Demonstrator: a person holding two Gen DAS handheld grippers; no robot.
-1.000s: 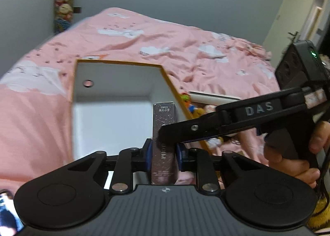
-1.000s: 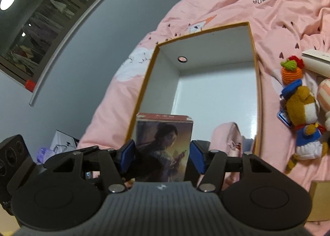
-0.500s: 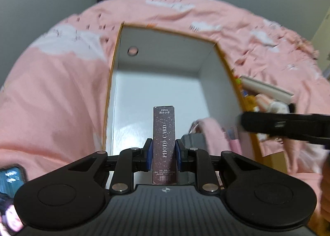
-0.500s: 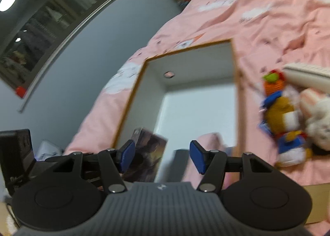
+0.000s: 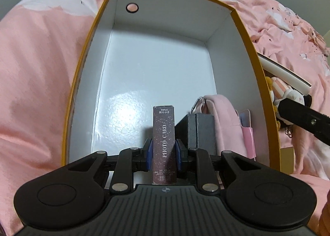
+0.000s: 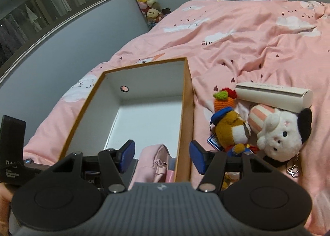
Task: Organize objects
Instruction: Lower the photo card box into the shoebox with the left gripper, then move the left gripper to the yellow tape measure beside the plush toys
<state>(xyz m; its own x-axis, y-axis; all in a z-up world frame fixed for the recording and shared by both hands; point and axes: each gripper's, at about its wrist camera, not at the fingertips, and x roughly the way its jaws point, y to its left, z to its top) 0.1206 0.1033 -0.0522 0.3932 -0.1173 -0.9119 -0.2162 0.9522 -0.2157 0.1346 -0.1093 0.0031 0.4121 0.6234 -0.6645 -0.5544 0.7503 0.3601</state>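
Note:
My left gripper (image 5: 164,153) is shut on a slim dark "PHOTO CARD" box (image 5: 164,143), held upright by its narrow sides. It hangs over the near end of an open storage box (image 5: 82,75) with a yellow rim and white inside. Just right of the card box, inside the storage box, stand a dark grey case (image 5: 201,130) and a pink pouch (image 5: 222,116). My right gripper (image 6: 162,156) is open with nothing between its blue pads, above the storage box's (image 6: 186,112) near right wall.
On the pink bedspread right of the box lie a brown plush with a blue hat (image 6: 231,128), a white plush (image 6: 280,135), a crocheted carrot (image 6: 223,99) and a long white carton (image 6: 272,95). A shelf of plush toys stands by the far wall.
The left gripper has tipped downward and sunk toward the box floor with the card box. In the right wrist view the card box has left the space between the fingers, and the view has swung right.

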